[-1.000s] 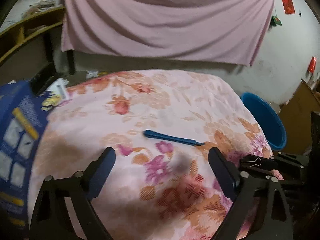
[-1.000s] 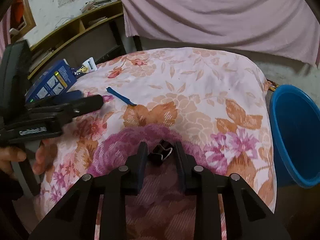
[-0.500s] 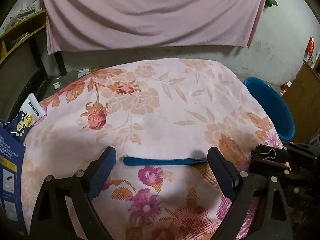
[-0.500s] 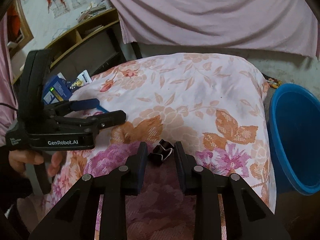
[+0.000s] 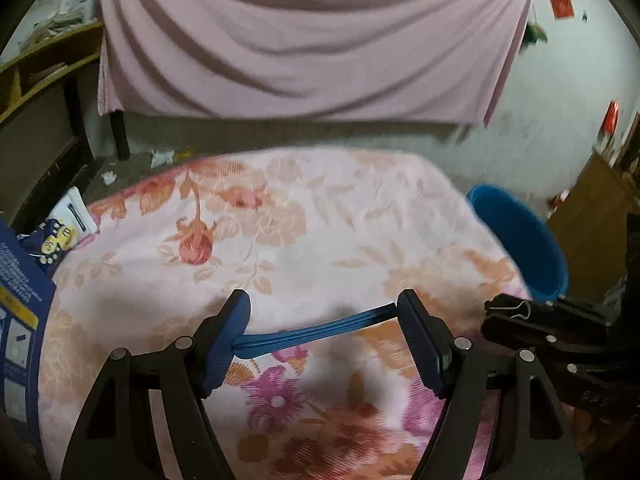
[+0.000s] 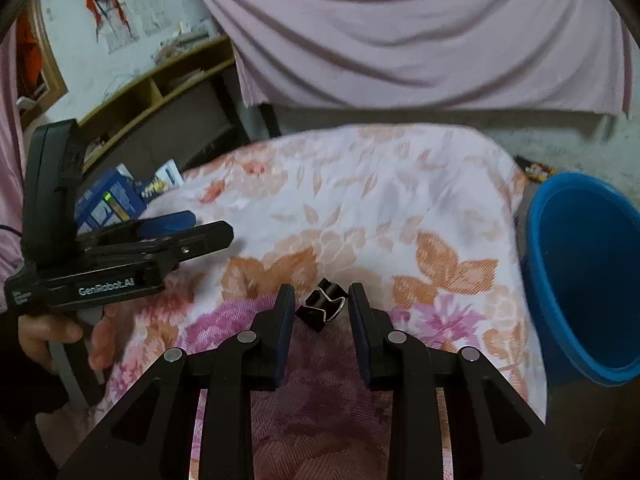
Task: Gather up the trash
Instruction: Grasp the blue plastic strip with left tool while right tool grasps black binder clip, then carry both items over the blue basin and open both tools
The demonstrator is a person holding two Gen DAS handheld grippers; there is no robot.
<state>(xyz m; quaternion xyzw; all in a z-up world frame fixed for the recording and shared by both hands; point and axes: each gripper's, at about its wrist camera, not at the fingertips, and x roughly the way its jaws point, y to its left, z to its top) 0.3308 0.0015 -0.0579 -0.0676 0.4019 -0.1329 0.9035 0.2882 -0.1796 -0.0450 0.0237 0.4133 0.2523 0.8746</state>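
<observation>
Over the last second the left gripper (image 5: 322, 336) has closed in on the blue plastic strip (image 5: 316, 334) lying on the floral blanket (image 5: 320, 240): a second ago the strip lay well ahead of its fingers, and now it spans the gap between them, its ends right at the blue pads. The jaws stand wide and have not clamped, so the strip looks framed for a pick, not yet taken. The right gripper (image 6: 322, 312) has widened: the black binder clip (image 6: 325, 305), pinched between its fingers half a second ago, now sits between parted jaws with a gap at either side, seemingly resting on the blanket. That suggests the clip has been let go short of the blue bucket (image 6: 584, 280), which stands off the blanket's right edge. Both grippers point forward, low over the blanket, the left one held in the person's hand (image 6: 60, 336).
</observation>
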